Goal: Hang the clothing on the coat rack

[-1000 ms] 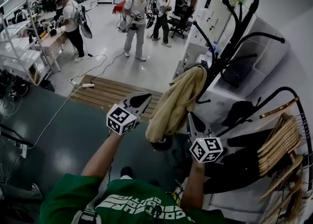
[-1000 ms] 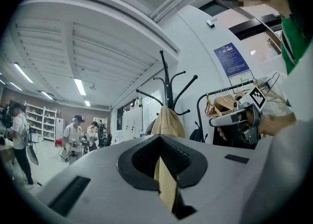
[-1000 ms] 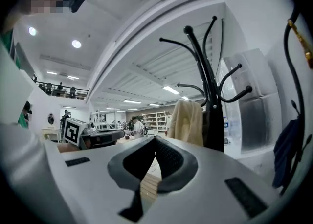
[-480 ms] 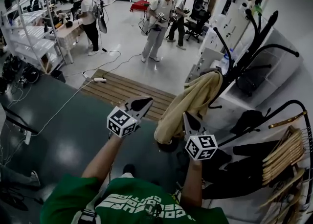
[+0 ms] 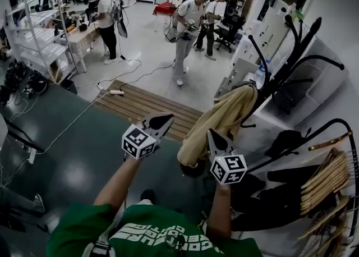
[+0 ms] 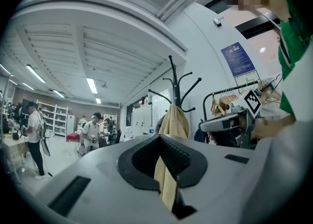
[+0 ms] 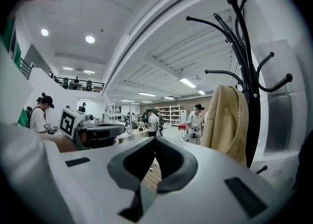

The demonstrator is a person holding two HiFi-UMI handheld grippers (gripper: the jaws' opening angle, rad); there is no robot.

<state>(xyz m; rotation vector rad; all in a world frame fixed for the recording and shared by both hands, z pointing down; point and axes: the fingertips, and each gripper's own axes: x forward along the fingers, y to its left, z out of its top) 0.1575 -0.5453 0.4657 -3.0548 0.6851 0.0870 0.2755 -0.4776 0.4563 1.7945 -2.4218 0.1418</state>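
Hanging ahead of the clenched, empty left gripper (image 5: 163, 119) and right gripper (image 5: 213, 136), the garment (image 5: 221, 121) could slip off the coat rack (image 5: 279, 76) if brushed.

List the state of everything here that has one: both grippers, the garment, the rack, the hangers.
Left gripper: shut, nothing between its jaws.
Right gripper: shut, nothing between its jaws.
Tan garment: draped over a hook, hanging clear of both grippers.
Coat rack: upright, carrying the tan garment, upper hooks bare.
Wooden hangers: bunched together on the clothes rail, bare.
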